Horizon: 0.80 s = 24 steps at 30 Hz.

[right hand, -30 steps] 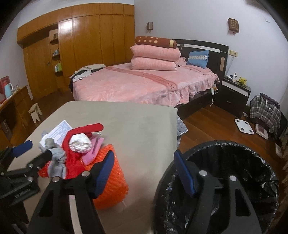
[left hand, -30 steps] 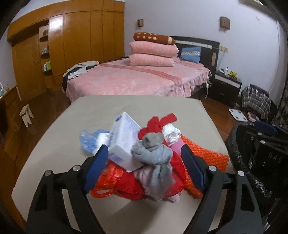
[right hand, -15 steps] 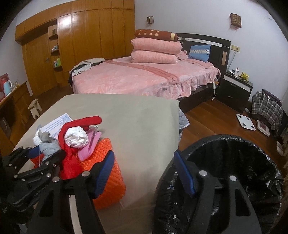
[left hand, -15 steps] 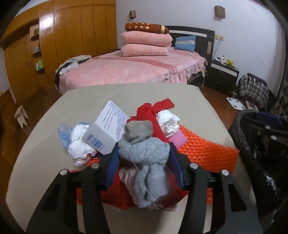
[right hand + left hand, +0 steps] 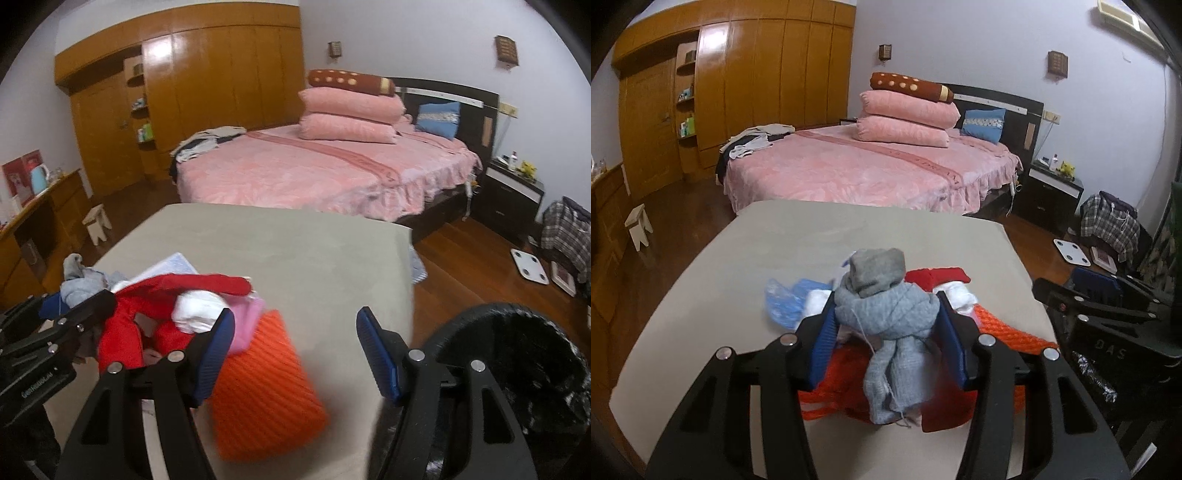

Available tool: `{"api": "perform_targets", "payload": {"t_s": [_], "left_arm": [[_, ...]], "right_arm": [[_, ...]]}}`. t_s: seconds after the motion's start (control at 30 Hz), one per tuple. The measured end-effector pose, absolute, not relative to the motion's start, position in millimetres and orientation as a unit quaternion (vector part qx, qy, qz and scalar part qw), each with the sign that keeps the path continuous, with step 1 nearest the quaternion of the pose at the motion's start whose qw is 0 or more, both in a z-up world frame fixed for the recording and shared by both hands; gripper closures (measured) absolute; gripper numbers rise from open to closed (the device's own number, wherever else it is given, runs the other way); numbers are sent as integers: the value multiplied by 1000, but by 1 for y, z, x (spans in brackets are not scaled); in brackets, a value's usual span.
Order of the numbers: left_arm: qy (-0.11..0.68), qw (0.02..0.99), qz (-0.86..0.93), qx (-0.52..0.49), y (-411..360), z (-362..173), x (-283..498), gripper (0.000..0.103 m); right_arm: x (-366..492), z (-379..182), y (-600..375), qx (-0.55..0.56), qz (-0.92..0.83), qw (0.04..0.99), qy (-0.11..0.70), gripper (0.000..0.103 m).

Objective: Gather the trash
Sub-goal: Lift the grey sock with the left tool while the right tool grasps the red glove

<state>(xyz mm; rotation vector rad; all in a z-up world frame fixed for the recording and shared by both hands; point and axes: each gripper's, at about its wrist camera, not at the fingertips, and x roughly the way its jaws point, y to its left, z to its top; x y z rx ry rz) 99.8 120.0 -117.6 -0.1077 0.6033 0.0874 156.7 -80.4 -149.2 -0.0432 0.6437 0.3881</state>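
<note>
A heap of trash lies on the beige table (image 5: 849, 229): a red cloth (image 5: 122, 328), a white crumpled tissue (image 5: 199, 310), a pink piece (image 5: 245, 321), an orange mesh bag (image 5: 258, 387), blue plastic (image 5: 783, 302) and a white box (image 5: 170, 264). My left gripper (image 5: 886, 306) is shut on a knotted grey cloth (image 5: 879, 273) on top of the heap, both blue pads pressing its sides. My right gripper (image 5: 295, 321) stands open over bare table, just right of the orange bag, with nothing between its fingers. A black-lined bin (image 5: 517, 369) stands beside the table's right edge.
Beyond the table's far edge stands a pink bed (image 5: 849, 173) with stacked pillows. A dark nightstand (image 5: 1052, 192), a white scale (image 5: 1071, 251) and a checked bag (image 5: 1108, 221) are on the wooden floor to the right. A small stool (image 5: 639, 225) and wardrobes are on the left.
The left gripper's jaws closed from wide open onto the grey cloth and rose slightly with it. The right gripper shifted left, from over the bin's edge toward the heap.
</note>
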Motion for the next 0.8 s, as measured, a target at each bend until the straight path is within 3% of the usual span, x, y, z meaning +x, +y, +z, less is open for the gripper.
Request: {"api": "perform_targets", "payload": {"t_s": [0.5, 0.63, 0.8], "left_arm": [[324, 942, 40, -76, 151, -133, 87, 46], [330, 939, 54, -78, 159, -138, 68, 33], [347, 932, 72, -79, 172, -146, 40, 24]], "right_arm": [[147, -160, -43, -44, 220, 917, 329, 36], [144, -161, -45, -47, 218, 917, 331, 36], [130, -165, -45, -52, 218, 916, 332, 36]]}}
